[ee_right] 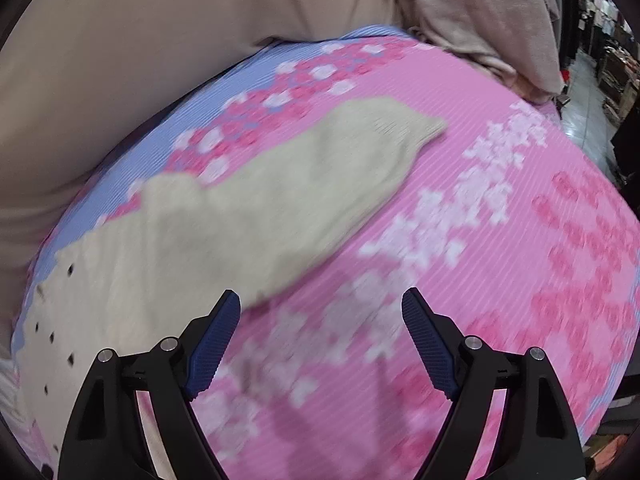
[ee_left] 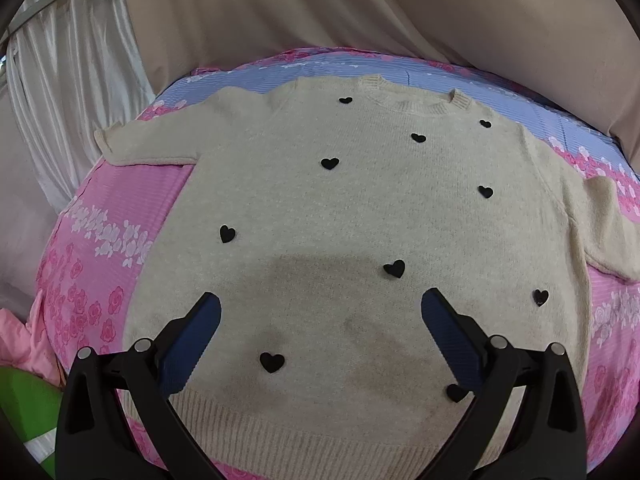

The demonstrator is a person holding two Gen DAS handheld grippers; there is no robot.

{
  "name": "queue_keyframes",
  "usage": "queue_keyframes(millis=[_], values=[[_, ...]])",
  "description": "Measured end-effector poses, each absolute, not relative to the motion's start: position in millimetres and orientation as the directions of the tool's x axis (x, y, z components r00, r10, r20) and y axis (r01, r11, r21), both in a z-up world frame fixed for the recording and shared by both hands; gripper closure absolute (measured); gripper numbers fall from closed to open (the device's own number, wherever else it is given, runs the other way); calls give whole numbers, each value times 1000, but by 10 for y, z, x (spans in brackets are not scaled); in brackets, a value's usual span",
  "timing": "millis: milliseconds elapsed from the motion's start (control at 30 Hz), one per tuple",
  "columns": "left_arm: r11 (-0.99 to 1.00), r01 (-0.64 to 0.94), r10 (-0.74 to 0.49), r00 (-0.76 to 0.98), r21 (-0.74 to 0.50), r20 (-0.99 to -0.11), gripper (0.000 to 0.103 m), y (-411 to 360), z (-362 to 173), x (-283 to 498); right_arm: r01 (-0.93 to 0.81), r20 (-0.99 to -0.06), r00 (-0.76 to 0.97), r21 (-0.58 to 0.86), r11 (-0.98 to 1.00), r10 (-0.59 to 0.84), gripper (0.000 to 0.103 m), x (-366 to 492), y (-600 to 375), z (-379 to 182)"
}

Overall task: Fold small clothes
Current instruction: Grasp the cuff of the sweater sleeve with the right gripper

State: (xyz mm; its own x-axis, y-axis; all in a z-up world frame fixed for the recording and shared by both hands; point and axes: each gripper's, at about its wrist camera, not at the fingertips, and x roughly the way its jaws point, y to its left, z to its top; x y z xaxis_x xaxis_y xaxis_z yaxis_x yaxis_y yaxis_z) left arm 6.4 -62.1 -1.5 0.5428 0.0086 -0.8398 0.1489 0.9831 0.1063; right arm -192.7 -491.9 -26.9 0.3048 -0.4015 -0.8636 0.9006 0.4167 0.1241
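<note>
Cream fuzzy knit sweater with small black felt hearts [ee_left: 360,208] lies flat, front up, on the pink-and-lilac floral ribbed bedspread [ee_left: 120,216]. Collar at 12 o'clock in the left wrist view, ribbed hem at 6. Nothing folded yet, by the look of it.

Your left gripper [ee_left: 320,312] hangs over the lower body of the sweater, jaws wide, nothing between them. A shadow sits on the knit just ahead of the fingers; I cannot tell whether the tips touch the cloth.

Your right gripper [ee_right: 320,308] is also spread wide and empty, above bare bedspread. The sweater's right sleeve [ee_right: 304,184] runs from 8 o'clock up towards 1 o'clock in that view, cuff at the far end. The left blue pad [ee_right: 216,344] sits near the sleeve's lower edge; contact not clear. That view is smeared, so the hand is likely travelling fast.

Risks from here:
- Close at this speed and you may pinch bedspread instead of sleeve, or drag both together. The ribbed cover looks loose enough to bunch.
- Grab the sleeve mid-length rather than at the cuff and it will likely fold crooked, leaving a lump.
- Fuzzy knit may snag on the ridged pads; one layer could lift, the other stay.
- If the left gripper does not pin the body, pulling the sleeve across could slide the whole sweater towards 9 o'clock.
- Beige draped cloth [ee_right: 500,20] lies at 1 o'clock, near the cuff; overshoot could catch it.
</note>
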Motion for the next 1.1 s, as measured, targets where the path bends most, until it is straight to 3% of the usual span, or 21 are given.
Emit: queue_keyframes(millis=[100, 167, 333, 367, 433, 533, 800, 867, 1000, 1100], values=[[983, 133, 33, 545, 125, -838, 5, -673, 0, 56, 911, -869, 301, 141, 387, -393, 36, -1992, -5551, -364], [984, 115, 53, 544, 137, -837, 5, -695, 15, 53, 918, -883, 307, 177, 356, -355, 50, -1991, -5900, -486], [983, 67, 109, 543, 172, -833, 5, -667, 58, 40, 943, -891, 278, 183, 277, -359, 51, -1991, -6334, -656], [983, 55, 118, 541, 175, -833, 5, -644, 65, 44, 939, -885, 286, 180, 294, -368, 70, -1939, -6356, -654], [984, 31, 134, 535, 178, -834, 5, -590, 72, 63, 915, -879, 336, 219, 339, -339, 92, -1845, -6383, -679], [985, 13, 137, 531, 170, -836, 5, -544, 82, 95, 893, -844, 402, 275, 357, -356, 96, -1825, -6358, -544], [992, 68, 53, 539, 106, -841, 5, -529, 92, 163, 823, -645, 560, 507, 257, -521, 96, -2452, -6184, 471], [992, 89, 26, 537, 87, -843, 5, -531, 82, 179, 810, -626, 581, 507, 293, -521, 96, -2396, -6042, 673], [992, 126, -42, 538, 31, -842, 5, -501, 104, 245, 727, -595, 683, 500, 470, -423, 96, -1782, -5490, 1041], [990, 141, -88, 544, -12, -835, 5, -408, 145, 306, 598, -589, 761, 474, 646, -272, 95, -937, -4766, 1210]])
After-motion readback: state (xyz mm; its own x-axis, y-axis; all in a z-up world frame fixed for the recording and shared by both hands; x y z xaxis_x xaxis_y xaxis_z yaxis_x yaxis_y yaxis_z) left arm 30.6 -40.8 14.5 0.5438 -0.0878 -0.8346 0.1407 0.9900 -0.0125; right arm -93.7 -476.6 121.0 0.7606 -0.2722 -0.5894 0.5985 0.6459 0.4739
